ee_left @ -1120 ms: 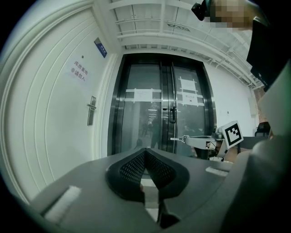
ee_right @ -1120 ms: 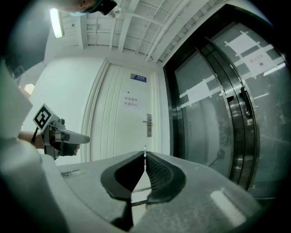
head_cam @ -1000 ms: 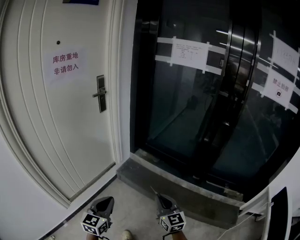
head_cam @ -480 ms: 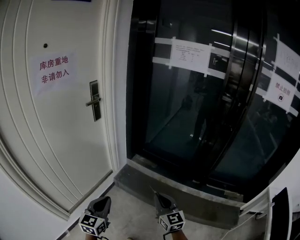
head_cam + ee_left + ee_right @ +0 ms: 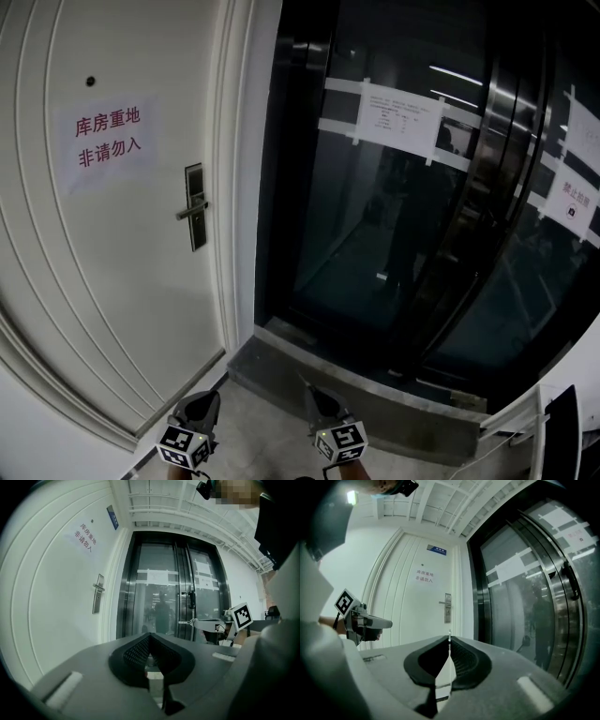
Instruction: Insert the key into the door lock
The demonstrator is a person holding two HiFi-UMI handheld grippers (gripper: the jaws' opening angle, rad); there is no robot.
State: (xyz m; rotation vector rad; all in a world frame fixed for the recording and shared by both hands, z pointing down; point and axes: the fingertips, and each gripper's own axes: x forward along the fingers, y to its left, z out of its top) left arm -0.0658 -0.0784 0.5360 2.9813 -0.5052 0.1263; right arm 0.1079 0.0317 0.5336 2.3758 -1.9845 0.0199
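Observation:
A white door (image 5: pixel 112 281) fills the left of the head view, with a metal lock plate and lever handle (image 5: pixel 195 208) near its right edge. Both grippers sit low in that view, well short of the door. My right gripper (image 5: pixel 315 394) is shut on a thin silver key (image 5: pixel 305 382). In the right gripper view, the key's tip (image 5: pixel 449 635) pokes out beyond the right gripper (image 5: pixel 449 642), and the lock plate (image 5: pixel 447 607) stands straight ahead, far off. My left gripper (image 5: pixel 212 397) is shut with nothing in it. In the left gripper view, the left gripper (image 5: pixel 150 636) shows the same.
A paper sign with red characters (image 5: pixel 108 136) hangs on the door. Dark glass doors (image 5: pixel 412 216) with taped notices take up the right side, above a grey stone threshold step (image 5: pixel 309 375). White wall (image 5: pixel 37 441) lies at the lower left.
The door and the glass doors have drawn slightly nearer and shifted in the head view as the person walks up. Both grippers ride along at the frame's bottom, still shut.

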